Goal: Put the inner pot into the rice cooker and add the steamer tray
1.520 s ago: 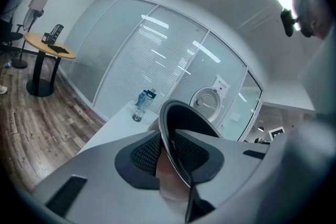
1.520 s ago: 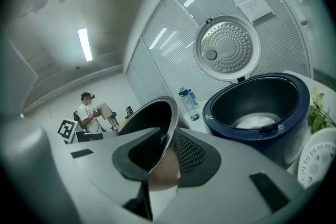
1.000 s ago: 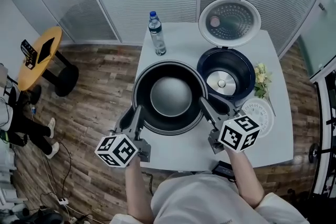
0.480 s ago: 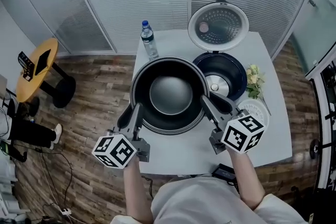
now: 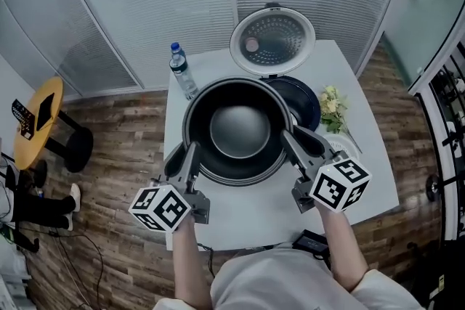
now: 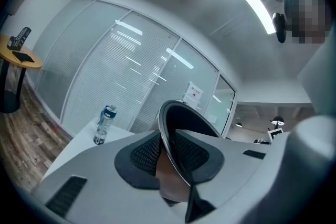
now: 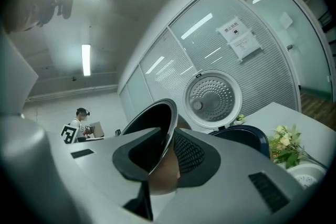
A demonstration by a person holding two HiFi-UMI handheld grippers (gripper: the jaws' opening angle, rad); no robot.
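Black and smooth-walled, the inner pot [image 5: 240,131] hangs above the white bench [image 5: 247,210], just beside the open rice cooker [image 5: 304,99] and not yet in it; the cooker's lid [image 5: 272,40] stands upright behind. The left gripper [image 5: 183,158] and the right gripper [image 5: 304,145] each have their fingers clamped on the pot's thin rim, one pad inside the wall and one outside, at opposite sides. The pot looks stiff, slick and fairly weighty, so a rim pinch could slip or let it tip; two level, opposed holds seem the safest grasp. A water bottle [image 5: 182,72] and flowers [image 5: 330,102] stand nearby.
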